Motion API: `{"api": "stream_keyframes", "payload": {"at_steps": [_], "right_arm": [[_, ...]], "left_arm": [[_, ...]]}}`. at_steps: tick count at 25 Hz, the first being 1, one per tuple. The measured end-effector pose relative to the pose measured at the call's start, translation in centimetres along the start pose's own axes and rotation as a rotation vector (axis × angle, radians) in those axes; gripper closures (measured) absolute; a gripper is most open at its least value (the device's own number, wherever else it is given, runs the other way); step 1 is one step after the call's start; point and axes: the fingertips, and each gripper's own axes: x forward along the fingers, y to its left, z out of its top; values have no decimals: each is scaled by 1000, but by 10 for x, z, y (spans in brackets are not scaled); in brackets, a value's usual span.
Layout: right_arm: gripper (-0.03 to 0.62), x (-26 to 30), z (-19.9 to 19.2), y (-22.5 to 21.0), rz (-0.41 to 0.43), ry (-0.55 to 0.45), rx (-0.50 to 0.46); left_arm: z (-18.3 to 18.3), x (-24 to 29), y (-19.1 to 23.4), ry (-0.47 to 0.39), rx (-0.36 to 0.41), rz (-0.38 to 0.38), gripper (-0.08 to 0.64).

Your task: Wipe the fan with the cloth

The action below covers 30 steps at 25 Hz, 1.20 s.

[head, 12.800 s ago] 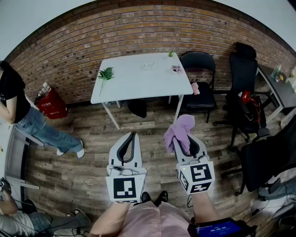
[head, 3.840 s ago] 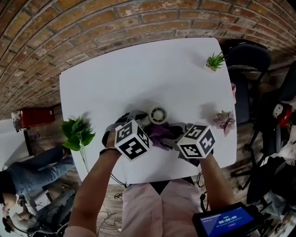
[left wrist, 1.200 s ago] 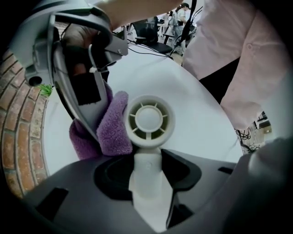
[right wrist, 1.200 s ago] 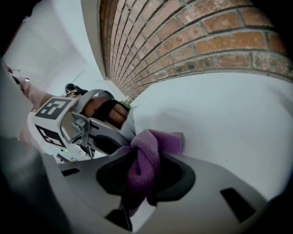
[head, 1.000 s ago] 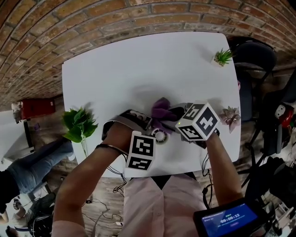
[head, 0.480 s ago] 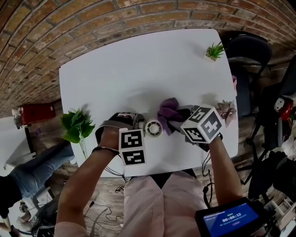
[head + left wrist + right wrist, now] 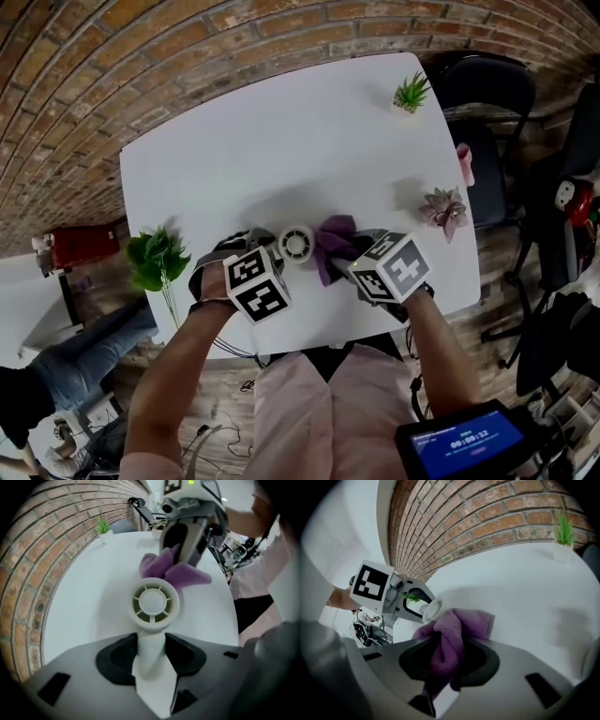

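since a second ago the cloth [image 7: 333, 242] has slid from the far side of the fan's head round to its right, and the left gripper [image 7: 267, 244] has rolled, its marker cube turned with it

fan [image 7: 154, 604]: small, white, smooth plastic, with a round head, a spoked grille and a plain centre disc on a slim straight handle. it is held just above the desk [image 7: 262, 131] near the front edge, the handle clamped between the left gripper's dark padded jaws, head facing up

the cloth is purple, soft and nubbly, bunched into folds; it touches the rim of the fan's head. the right gripper [image 7: 449, 658] has its jaws pinched on the cloth, a thick fold hanging between them

the desk is a flat white top with rounded corners. on it, well apart from the fan, lie a leafy green sprig [image 7: 155, 258] at the left edge, a small spiky potted plant [image 7: 410, 92] at the far right corner and a pinkish succulent [image 7: 443, 208] at the right. behind runs a rough red brick wall [image 7: 141, 56]
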Motion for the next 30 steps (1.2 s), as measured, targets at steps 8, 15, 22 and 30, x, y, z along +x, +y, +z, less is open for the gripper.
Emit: {"api": "stream_keyframes", "payload": {"at_steps": [8,15,22,30], "right_arm": [[477,-8,-25,36,57,-34,16],[476,-48,-51,37,45,-54,29],[474,-70,-72,36,39,-89,47],[474,-95,-102,18,0,-127,123]], "left_arm": [[-19,-5,0,-74,-410,-7,306],[-57,-11,-28,-120,-593,-142,249],[24,-13,-76,-217,-499,-290,213],[113,-1,-59,-343,-439,-253,213]]}}
